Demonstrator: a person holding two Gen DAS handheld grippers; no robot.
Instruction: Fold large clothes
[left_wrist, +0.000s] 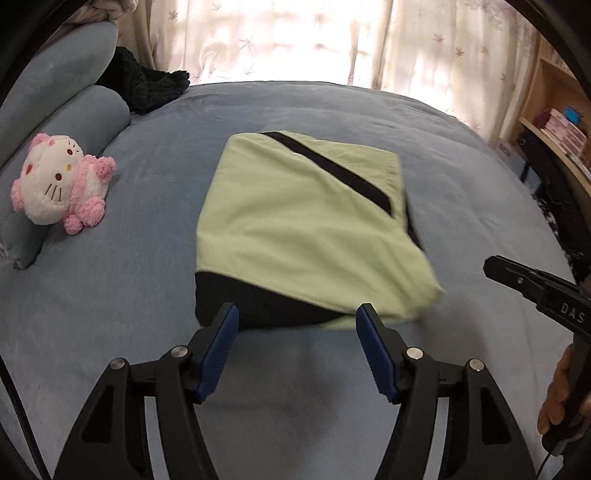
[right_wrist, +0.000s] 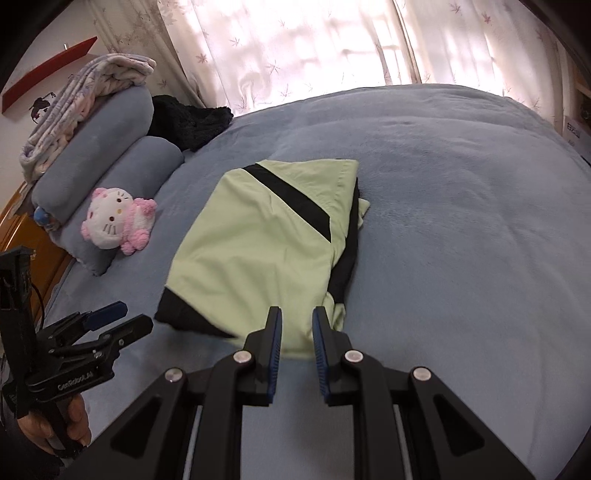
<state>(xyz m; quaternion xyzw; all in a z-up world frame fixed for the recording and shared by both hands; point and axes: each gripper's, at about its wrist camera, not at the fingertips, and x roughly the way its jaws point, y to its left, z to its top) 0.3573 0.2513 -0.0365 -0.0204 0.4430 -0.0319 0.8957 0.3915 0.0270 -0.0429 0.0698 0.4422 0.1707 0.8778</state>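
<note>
A light green garment with black panels (left_wrist: 303, 221) (right_wrist: 258, 251) lies folded into a compact rectangle on the blue-grey bed (left_wrist: 110, 295) (right_wrist: 461, 258). My left gripper (left_wrist: 297, 314) hovers just short of its near edge, jaws wide open and empty. It also appears at the lower left of the right wrist view (right_wrist: 129, 317). My right gripper (right_wrist: 297, 314) hangs over the garment's near right corner. Its jaws stand a narrow gap apart with nothing pinched between them. Its tip shows at the right edge of the left wrist view (left_wrist: 491, 267).
A pink and white plush toy (left_wrist: 59, 184) (right_wrist: 118, 221) leans on the grey bolster pillows (right_wrist: 110, 122) at the left. A dark fuzzy garment (left_wrist: 147, 85) (right_wrist: 188, 118) lies at the back left. A folded blanket (right_wrist: 85, 88) tops the pillows. Shelves (left_wrist: 554, 122) stand on the right.
</note>
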